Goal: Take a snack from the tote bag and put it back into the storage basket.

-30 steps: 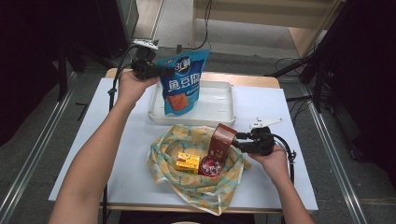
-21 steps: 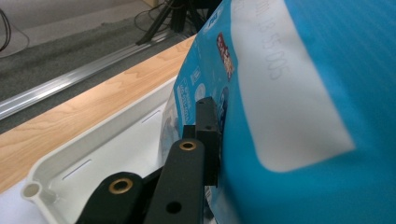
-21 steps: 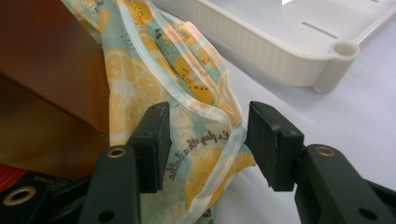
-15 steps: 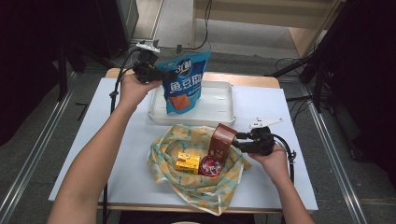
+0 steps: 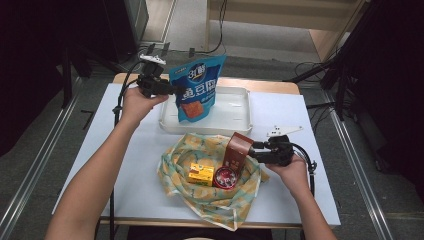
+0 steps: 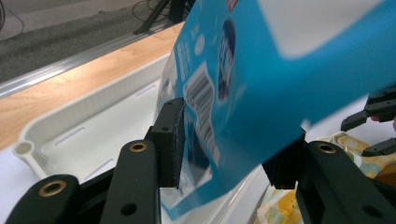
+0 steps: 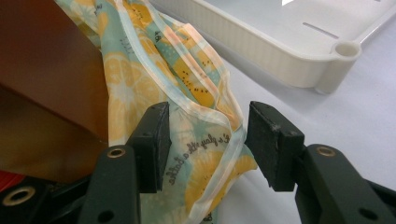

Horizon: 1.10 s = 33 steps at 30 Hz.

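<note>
The left gripper (image 5: 172,90) is clamped on the side edge of a blue snack pouch (image 5: 196,86), and over the last second it has carried the pouch a little up and toward the far side, so the pouch now hangs upright above the near-left part of the white tray (image 5: 242,95) rather than resting in it; whether its bottom corner touches the tray floor cannot be told from the high view. In the left gripper view the two pads (image 6: 169,140) press on the pouch (image 6: 261,79) from either side, with the tray (image 6: 88,126) just below them. The right gripper (image 5: 256,150) has not moved; its jaws stand apart around a fold of the citrus-print cloth bag (image 7: 196,116), the pads not yet closed on it, and the brown box (image 5: 236,152) stands just to its left inside the bag, beside a small yellow box (image 5: 201,174) and a red round tin (image 5: 226,177). Likely, items are going from bag to tray, and the pouch needs lowering and releasing.
</note>
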Each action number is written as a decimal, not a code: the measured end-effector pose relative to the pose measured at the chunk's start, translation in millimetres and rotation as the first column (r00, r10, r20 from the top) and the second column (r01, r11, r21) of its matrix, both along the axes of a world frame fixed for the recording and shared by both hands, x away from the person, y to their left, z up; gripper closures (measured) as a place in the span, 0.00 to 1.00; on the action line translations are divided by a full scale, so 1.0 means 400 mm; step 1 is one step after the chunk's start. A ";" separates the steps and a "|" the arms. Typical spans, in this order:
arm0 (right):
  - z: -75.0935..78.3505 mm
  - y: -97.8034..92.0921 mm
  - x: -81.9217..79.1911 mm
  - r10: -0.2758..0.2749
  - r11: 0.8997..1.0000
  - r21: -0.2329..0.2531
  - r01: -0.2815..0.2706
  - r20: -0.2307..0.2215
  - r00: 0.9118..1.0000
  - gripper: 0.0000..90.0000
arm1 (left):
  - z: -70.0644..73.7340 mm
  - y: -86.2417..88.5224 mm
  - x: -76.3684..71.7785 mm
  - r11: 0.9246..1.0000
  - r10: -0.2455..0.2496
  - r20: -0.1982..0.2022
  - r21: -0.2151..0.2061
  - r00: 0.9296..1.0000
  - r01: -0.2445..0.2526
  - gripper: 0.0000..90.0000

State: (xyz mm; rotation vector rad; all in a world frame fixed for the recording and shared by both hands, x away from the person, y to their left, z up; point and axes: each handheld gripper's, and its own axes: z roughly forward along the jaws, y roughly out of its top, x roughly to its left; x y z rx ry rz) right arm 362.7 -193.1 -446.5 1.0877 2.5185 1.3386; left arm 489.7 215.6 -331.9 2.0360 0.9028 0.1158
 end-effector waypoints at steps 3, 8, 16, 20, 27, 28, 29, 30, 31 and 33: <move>0.000 0.002 0.001 0.005 1.000 -0.002 -0.005 0.004 1.000 0.57 | -0.015 0.007 -0.011 1.000 0.005 0.003 0.007 1.000 -0.005 0.61; 0.000 0.004 0.001 0.006 1.000 -0.007 -0.006 -0.004 1.000 0.57 | -0.034 0.020 -0.028 1.000 0.009 0.000 0.012 1.000 -0.009 0.60; -0.001 0.006 0.005 0.011 1.000 -0.011 -0.011 0.003 1.000 0.57 | -0.057 0.030 -0.058 0.999 0.017 0.000 0.039 1.000 -0.017 0.57; -0.003 0.011 0.007 0.015 1.000 -0.012 -0.015 0.000 1.000 0.57 | -0.072 0.031 -0.073 0.999 0.012 0.001 0.044 1.000 -0.012 0.57; -0.003 0.012 0.010 0.018 1.000 -0.004 -0.018 -0.003 1.000 0.57 | -0.098 0.035 -0.088 0.998 0.013 -0.006 0.056 1.000 -0.013 0.58; -0.003 0.012 0.010 0.019 1.000 -0.005 -0.019 -0.002 1.000 0.57 | -0.099 0.037 -0.089 0.998 0.015 -0.009 0.061 1.000 -0.014 0.58; -0.003 0.012 0.010 0.019 1.000 -0.005 -0.019 -0.002 1.000 0.57 | -0.103 0.038 -0.090 0.998 0.015 -0.010 0.061 1.000 -0.014 0.58; -0.003 0.012 0.010 0.021 1.000 -0.005 -0.021 -0.002 1.000 0.57 | -0.107 0.038 -0.091 0.998 0.017 -0.014 0.061 1.000 -0.016 0.58; -0.003 0.012 0.010 0.021 1.000 -0.005 -0.021 -0.003 1.000 0.57 | -0.111 0.038 -0.092 0.998 0.020 -0.017 0.060 1.000 -0.019 0.58; -0.004 0.012 0.010 0.021 1.000 -0.004 -0.021 -0.003 1.000 0.57 | -0.121 0.037 -0.092 0.998 0.017 -0.031 0.056 0.999 -0.015 0.58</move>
